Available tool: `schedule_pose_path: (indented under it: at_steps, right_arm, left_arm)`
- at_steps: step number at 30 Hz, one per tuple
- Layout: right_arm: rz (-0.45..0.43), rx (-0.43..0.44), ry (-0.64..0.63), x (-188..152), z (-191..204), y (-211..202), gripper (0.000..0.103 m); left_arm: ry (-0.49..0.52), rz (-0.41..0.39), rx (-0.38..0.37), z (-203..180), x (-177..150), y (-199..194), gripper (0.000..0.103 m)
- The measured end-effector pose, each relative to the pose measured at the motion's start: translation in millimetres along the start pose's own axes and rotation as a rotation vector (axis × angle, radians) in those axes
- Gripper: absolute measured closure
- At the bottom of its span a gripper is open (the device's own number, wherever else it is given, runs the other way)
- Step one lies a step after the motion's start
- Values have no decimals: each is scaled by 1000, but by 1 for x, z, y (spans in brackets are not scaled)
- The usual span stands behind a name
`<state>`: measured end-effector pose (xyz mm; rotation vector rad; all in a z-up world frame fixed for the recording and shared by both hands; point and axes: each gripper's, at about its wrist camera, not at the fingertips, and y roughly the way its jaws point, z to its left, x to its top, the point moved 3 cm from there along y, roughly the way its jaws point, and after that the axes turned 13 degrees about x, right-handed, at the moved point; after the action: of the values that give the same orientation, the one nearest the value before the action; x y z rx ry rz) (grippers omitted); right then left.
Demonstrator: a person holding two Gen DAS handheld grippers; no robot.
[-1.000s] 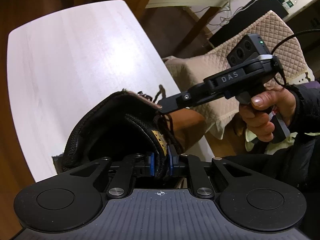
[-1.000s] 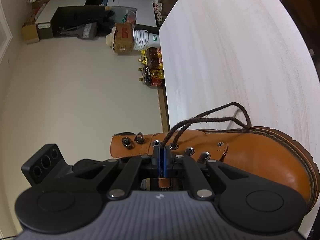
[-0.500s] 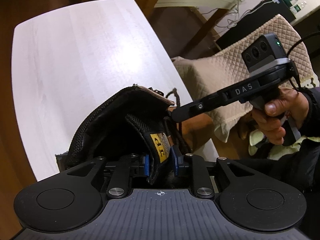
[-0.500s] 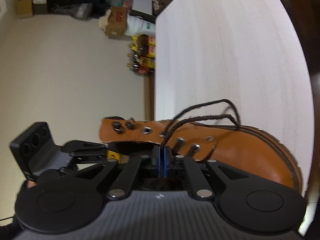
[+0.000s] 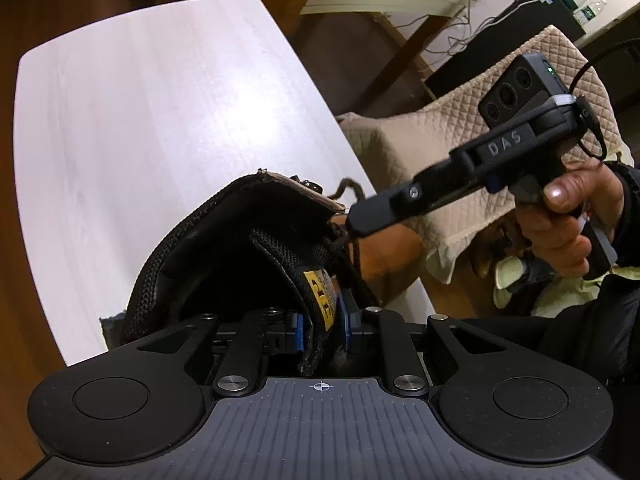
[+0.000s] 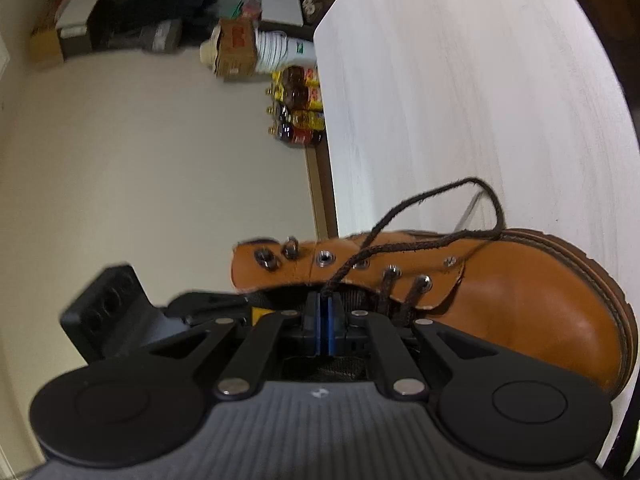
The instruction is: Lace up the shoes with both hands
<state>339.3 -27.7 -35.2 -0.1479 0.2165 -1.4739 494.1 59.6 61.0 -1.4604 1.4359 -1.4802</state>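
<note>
Tan boot (image 6: 500, 300) sits at near corner of white surface (image 5: 160, 120), broad bare room beyond. Left tool (image 5: 320, 326), jaws just narrowed, clamps boot tongue (image 5: 316, 300). Right tool (image 6: 325, 322) pinched tight on dark lace (image 6: 420, 246) at boot's open collar edge.

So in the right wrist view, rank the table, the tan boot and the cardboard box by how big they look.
1. Table
2. Tan boot, close to the camera
3. Cardboard box, far off, so true size is unsure
</note>
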Motion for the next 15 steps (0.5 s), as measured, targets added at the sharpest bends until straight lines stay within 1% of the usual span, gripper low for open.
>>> schedule_pose_path:
  at_steps: [5, 7, 12, 15]
  right_arm:
    - [-18, -1, 37, 4, -5, 0, 98]
    - [-15, -47, 5, 4, -4, 3, 98]
    - [53, -144, -81, -3, 2, 16, 98]
    - [73, -139, -94, -4, 6, 18, 97]
  left_arm:
    - [3, -2, 0, -1, 1, 1, 85]
    - [7, -5, 1, -2, 2, 1, 85]
    - [13, -7, 2, -3, 1, 1, 85]
    - [18, -10, 2, -3, 0, 1, 85]
